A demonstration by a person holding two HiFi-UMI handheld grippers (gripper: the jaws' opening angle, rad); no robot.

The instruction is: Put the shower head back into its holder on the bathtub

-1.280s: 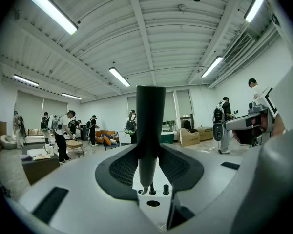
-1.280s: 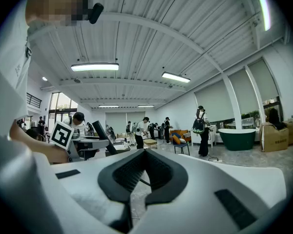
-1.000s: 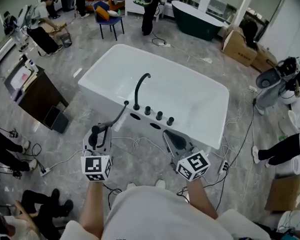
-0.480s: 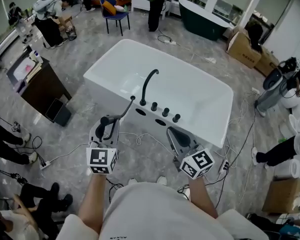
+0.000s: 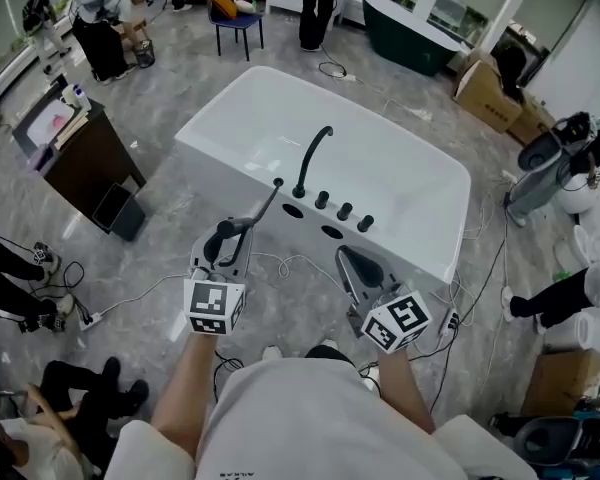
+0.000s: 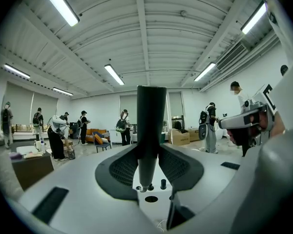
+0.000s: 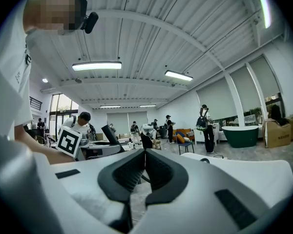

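The white bathtub (image 5: 400, 183) fills the middle of the head view, with a black faucet (image 5: 313, 158), three black knobs (image 5: 345, 211) and two dark holes (image 5: 292, 210) along its near rim. My left gripper (image 5: 230, 236) is shut on the black shower head (image 5: 258, 211), whose slim end points up toward the rim close to the left hole. In the left gripper view the shower head (image 6: 150, 126) stands upright between the pads of the left gripper (image 6: 150, 152). My right gripper (image 5: 346, 258) hangs beside it in front of the tub, shut and empty; the right gripper (image 7: 145, 152) shows its pads touching.
A white hose (image 5: 290, 261) and cables (image 5: 130, 298) lie on the grey floor by the tub. A dark cabinet (image 5: 80, 163) stands at the left, a blue chair (image 5: 235, 13) and a green tub (image 5: 420, 23) at the back. Several people stand around the room.
Both grippers and the tub sit a little further right in the head view as the person has shifted. The left gripper still holds the shower head; the right stays shut.
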